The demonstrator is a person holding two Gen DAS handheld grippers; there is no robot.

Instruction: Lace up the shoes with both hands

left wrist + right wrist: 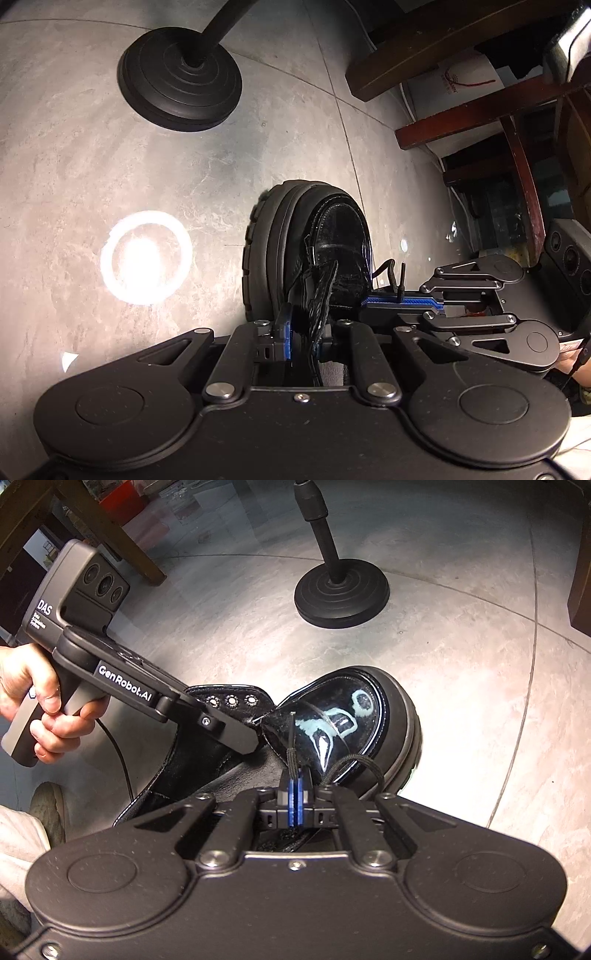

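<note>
One black boot (pixel 343 716) lies on its side at frame centre on the grey floor (pixel 461 664). Lacing looks barely begun: three eyelets (pixel 231 700) visible, all empty. Right gripper (pixel 294 790) clamped on the lace (pixel 291 753) near its tip. Left gripper (pixel 304 332) straddles the boot's eyelet flap (pixel 321 291); whether it is pinched, cannot tell. One round stand base (pixel 341 590), upper frame.

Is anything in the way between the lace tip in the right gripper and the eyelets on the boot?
Nothing visibly lies between the lace tip and the eyelets. The left gripper reaches in just below the eyelets, beside that path, so it may crowd the approach. The right gripper is shut on the lace tip.
</note>
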